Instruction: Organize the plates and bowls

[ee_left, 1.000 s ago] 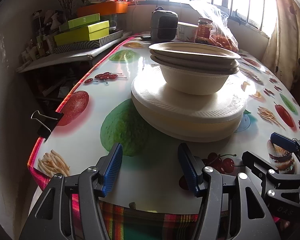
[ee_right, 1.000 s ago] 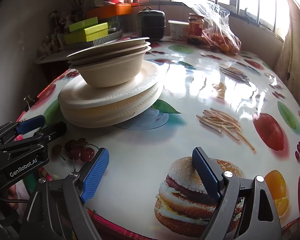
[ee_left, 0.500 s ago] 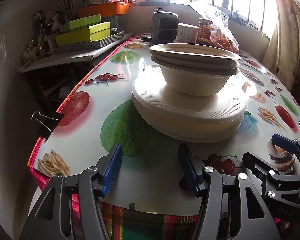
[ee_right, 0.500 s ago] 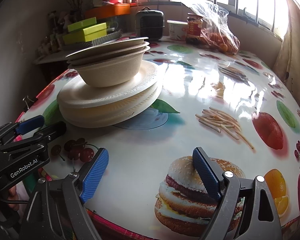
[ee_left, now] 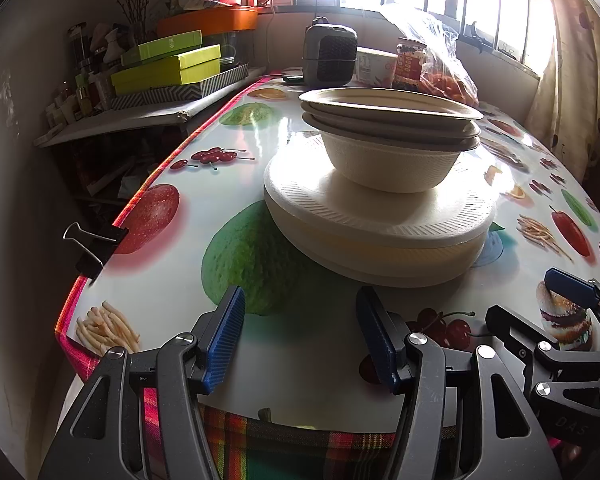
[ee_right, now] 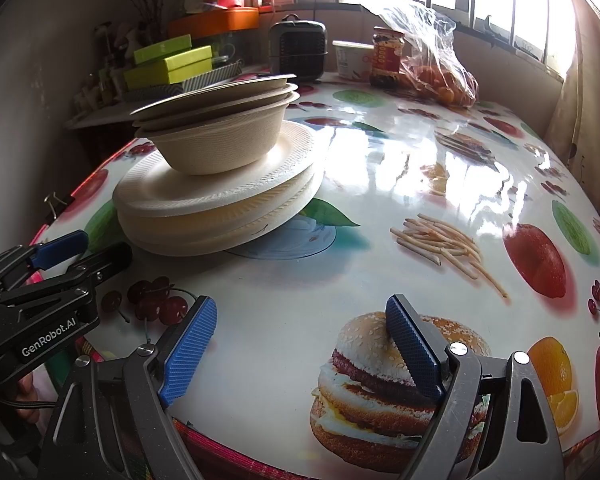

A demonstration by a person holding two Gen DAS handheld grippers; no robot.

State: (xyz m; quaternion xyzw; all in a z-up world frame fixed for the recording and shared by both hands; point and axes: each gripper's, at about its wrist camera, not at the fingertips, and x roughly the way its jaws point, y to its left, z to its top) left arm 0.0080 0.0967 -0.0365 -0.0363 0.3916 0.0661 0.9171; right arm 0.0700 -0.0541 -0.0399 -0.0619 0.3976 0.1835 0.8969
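Plates (ee_left: 380, 224) sit in a stack on the table (ee_left: 172, 280), w/ nested beige bowls (ee_left: 392, 160) on top of the stack; a shallower dish caps the bowls. We see the whole pile left of centre on the glossy fruit-and-food print tablecloth (ee_right: 440, 184), partly over a green fruit print.

L gripper (ee_left: 300, 336): blue pads spread apart, nothing between them, held above the near table edge just short of the plate stack. No contact w/ the stack.

R gripper (ee_right: 300, 348): pads spread wider, nothing between, held over the burger print (ee_right: 396, 380) at the near edge, well to the right of the pile. Each gripper shows in the other's view, side by side.

Far end of table: dark small appliance (ee_left: 330, 56), white tub (ee_right: 352, 60), red-labelled jar (ee_right: 387, 58), clear plastic bag of orange fruit (ee_right: 436, 68). Binder clip (ee_left: 94, 246) grips the left table edge. Green boxes (ee_left: 168, 66) on a side shelf at left.
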